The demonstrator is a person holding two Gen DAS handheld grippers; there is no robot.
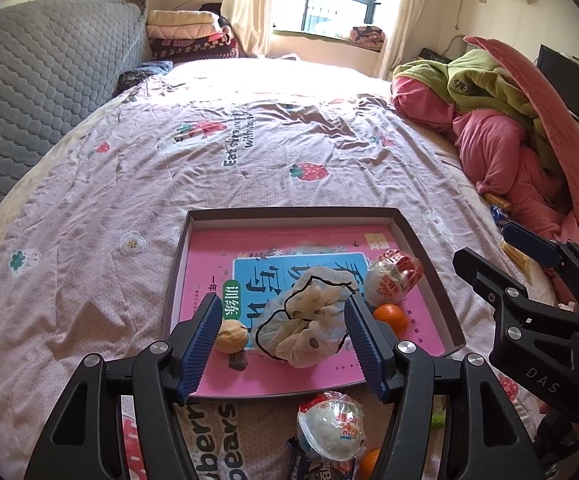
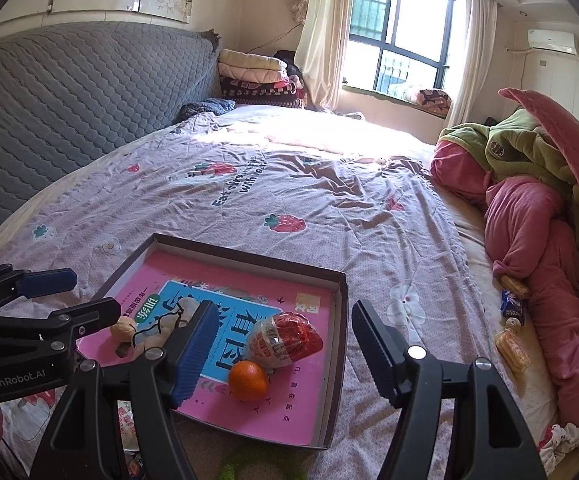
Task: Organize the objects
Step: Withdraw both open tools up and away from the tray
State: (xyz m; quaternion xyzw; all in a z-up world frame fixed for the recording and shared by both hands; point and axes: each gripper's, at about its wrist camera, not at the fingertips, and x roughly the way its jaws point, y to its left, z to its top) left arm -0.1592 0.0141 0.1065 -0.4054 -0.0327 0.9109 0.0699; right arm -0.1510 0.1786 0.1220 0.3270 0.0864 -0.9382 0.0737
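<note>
— Box with the pink bottom sits on the bed. What is inside?
— A crumpled bag, a walnut, an orange and a wrapped snack.
— Are the grippers holding anything?
— No. The left gripper is wide above the bag, not touching it. The right gripper is wide too, with nothing in it.
— Anything outside?
— Another wrapped snack just beside the box.

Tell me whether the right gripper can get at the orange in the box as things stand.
Probably yes: the right gripper is open and empty, the orange lies uncovered in the box, though a red-and-white packet touches it behind.
</note>
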